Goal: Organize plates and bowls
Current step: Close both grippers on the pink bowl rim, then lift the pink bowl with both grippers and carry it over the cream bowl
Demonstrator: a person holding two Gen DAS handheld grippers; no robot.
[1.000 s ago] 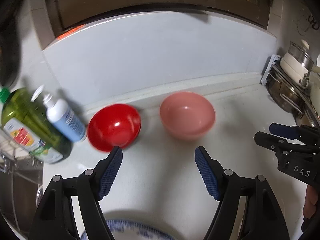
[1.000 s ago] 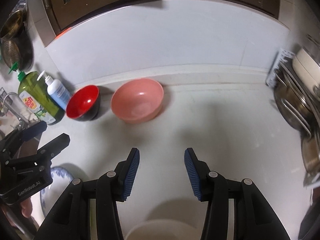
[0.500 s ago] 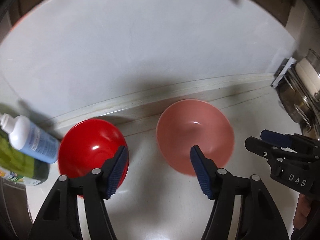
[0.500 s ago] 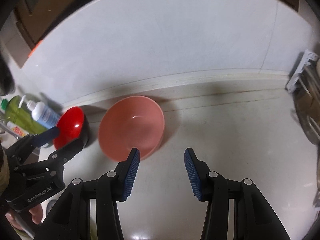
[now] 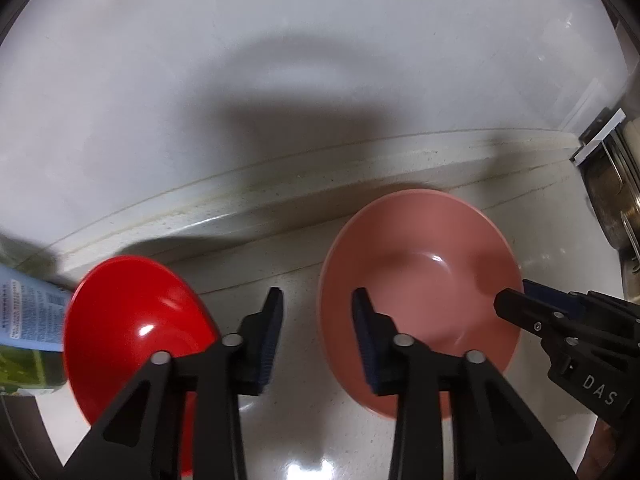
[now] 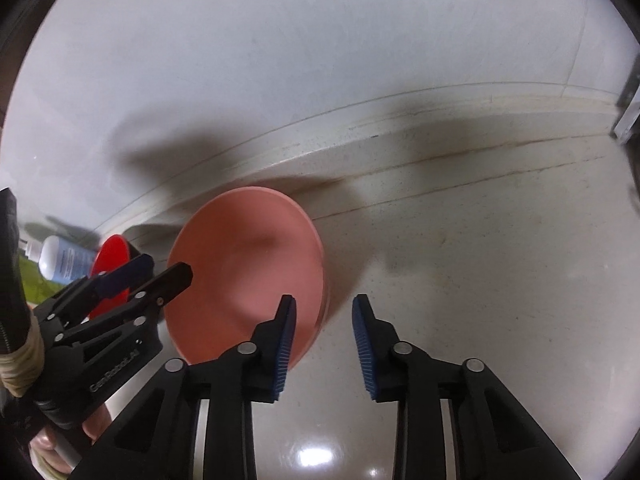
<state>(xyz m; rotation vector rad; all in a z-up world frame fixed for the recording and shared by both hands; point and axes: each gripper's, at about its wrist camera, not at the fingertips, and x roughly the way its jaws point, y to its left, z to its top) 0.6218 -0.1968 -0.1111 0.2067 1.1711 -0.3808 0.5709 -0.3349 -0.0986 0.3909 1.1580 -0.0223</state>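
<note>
A pink bowl [image 5: 420, 292] sits upright on the pale countertop [image 5: 304, 420], close to the raised ledge at the foot of the wall. In your left wrist view its near left rim lies right at the right fingertip of your left gripper [image 5: 318, 336]; that finger overlaps the rim, while the left finger stands over bare counter just outside the bowl. Whether the rim lies between the pads or only behind them cannot be told from this angle. The jaws have just been closing and now stand with a narrow gap, the blue pads not visibly pressing on anything.

A red bowl [image 5: 132, 336] sits just to the left of the left finger, apart from the pink bowl, with bare counter between the two.

In your right wrist view the pink bowl's right rim lies behind the left finger of your right gripper [image 6: 324, 340]; the right finger is over bare counter beside the bowl. These jaws have also just been closing, to a narrow gap, with nothing pinched that can be seen.

Beyond the red bowl, at the far left, stand a white and blue pump bottle [image 6: 60, 258] and a green bottle [image 5: 24, 364]. At the far right edge of the left view, a metal rack with pots [image 5: 612, 196] is partly visible.
</note>
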